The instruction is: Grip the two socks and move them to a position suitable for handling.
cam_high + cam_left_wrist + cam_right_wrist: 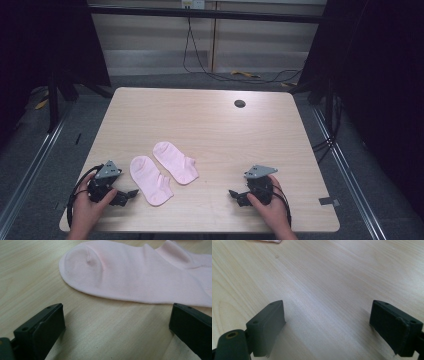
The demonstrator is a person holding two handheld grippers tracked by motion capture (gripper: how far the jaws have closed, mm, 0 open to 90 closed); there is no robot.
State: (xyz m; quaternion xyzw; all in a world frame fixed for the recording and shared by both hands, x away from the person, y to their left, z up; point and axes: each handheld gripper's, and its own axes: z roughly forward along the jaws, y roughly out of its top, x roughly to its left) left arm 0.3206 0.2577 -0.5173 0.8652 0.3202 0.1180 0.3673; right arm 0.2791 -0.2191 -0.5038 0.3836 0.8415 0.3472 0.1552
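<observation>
Resting both spread, empty tools on the pale wooden table (215,125), we see the near pink sock (150,180) just ahead of our left gripper (131,194), the other sock (175,161) touching it beyond, our right gripper (234,195) well apart, grey floor (165,80) and dark curtains (385,75) around.

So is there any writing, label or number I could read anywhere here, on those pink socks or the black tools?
None can be read: the two pink socks are plain, and the left gripper, the right gripper and the table carry no legible text.
</observation>
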